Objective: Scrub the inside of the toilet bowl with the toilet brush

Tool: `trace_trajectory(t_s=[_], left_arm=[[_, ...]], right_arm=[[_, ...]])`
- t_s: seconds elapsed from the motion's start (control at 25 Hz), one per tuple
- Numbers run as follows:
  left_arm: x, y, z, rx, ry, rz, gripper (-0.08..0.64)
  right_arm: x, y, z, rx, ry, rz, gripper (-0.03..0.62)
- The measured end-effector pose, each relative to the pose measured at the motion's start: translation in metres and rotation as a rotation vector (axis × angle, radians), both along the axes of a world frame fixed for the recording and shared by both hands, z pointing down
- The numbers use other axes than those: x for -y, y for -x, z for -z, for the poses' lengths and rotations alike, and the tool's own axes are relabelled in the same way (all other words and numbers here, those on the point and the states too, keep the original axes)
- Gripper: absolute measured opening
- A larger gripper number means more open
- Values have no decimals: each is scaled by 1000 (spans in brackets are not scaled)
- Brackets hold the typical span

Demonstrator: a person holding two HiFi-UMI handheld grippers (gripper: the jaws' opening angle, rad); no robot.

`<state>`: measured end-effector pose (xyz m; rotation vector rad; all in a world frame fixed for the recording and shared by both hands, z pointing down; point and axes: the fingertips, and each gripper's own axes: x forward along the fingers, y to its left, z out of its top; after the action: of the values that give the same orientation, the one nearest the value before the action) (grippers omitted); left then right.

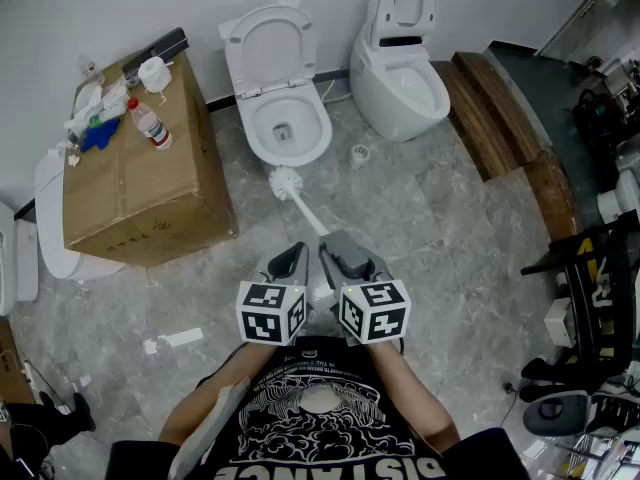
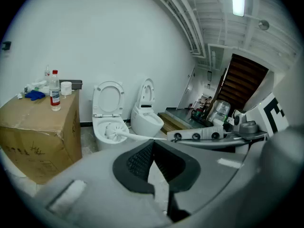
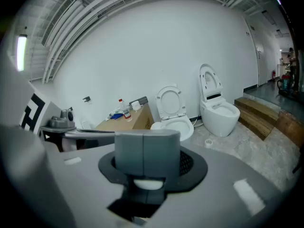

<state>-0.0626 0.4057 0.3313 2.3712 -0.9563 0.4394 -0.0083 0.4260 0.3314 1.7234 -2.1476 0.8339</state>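
Jaws on my left gripper (image 1: 297, 252) sit pressed together on nothing; those on my right gripper (image 1: 329, 245) pinch the handle of the toilet brush (image 1: 288, 182), its head hanging just short of the toilet bowl (image 1: 254, 138). I would lift it over the front rim, then sweep round inside. I count one cardboard box (image 1: 140, 188), one brush, and two open toilets, this one and its right neighbour (image 1: 402, 88).

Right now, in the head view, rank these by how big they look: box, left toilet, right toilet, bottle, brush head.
1. box
2. left toilet and right toilet: they look alike, so no order between them
3. bottle and brush head: both small, too close to rank
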Motion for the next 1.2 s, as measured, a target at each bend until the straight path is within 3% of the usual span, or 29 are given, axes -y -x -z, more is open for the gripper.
trace_trajectory(t_s=[0.56, 0.84, 1.2], left_arm=[[22, 15, -9, -16, 43, -25, -9], [36, 8, -6, -5, 42, -9, -9], [79, -40, -17, 14, 67, 32, -8]], right_arm=[[20, 19, -4, 9, 35, 1, 155], [33, 6, -3, 26, 31, -1, 155], [75, -40, -19, 85, 59, 54, 155]])
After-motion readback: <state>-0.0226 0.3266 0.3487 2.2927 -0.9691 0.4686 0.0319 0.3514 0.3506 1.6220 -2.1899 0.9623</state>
